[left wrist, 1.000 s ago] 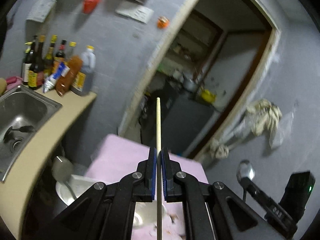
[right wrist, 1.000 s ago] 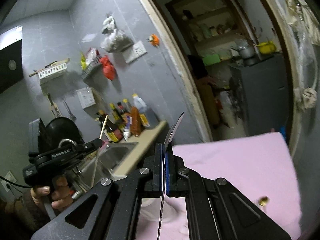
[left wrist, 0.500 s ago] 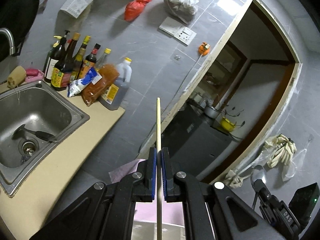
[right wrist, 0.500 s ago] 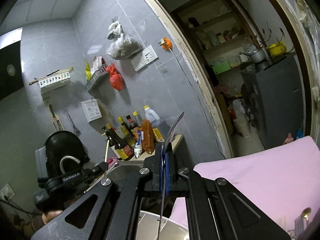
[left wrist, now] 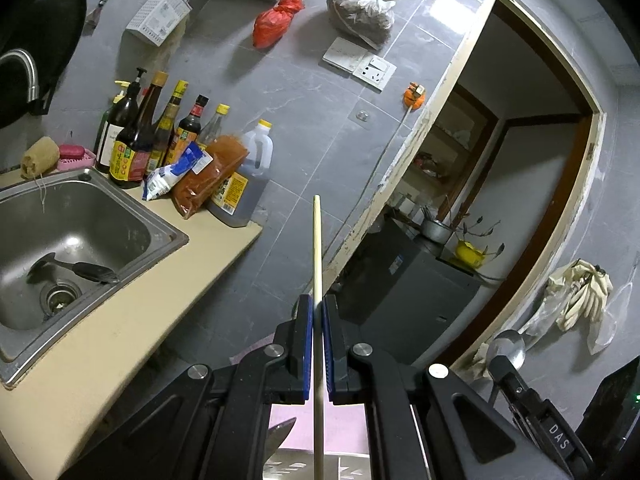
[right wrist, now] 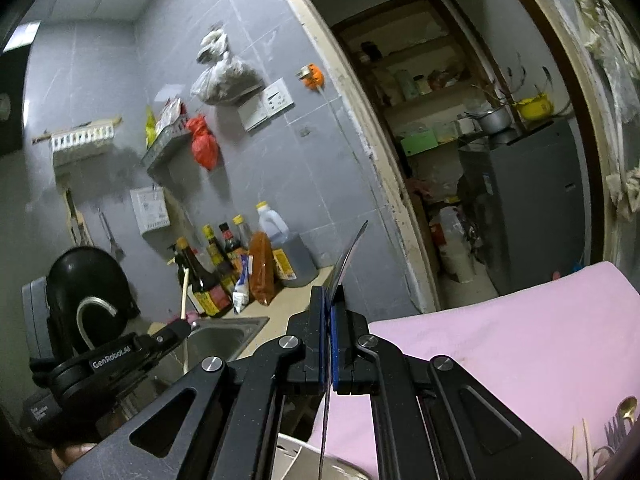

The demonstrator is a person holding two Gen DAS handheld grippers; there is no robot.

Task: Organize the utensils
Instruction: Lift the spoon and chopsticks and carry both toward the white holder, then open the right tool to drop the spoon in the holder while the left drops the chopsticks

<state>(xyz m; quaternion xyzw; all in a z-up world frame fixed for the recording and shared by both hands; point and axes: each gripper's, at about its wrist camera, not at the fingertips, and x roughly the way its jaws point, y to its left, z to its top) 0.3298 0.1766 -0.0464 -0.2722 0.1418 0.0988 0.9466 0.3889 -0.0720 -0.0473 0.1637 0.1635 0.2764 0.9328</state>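
Left gripper clamps 1 chopstick upright; right gripper pinches spoon, handle up; sink left, pink cloth below.

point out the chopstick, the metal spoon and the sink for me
chopstick [left wrist: 317, 248], left wrist view, on the bare shaft above the pads
metal spoon [left wrist: 507, 347], left wrist view, on its bowl
sink [left wrist: 86, 216], left wrist view, on the basin's back wall

Pink-covered table: gold spoon, possibly chopsticks at near-right edge, blurred.
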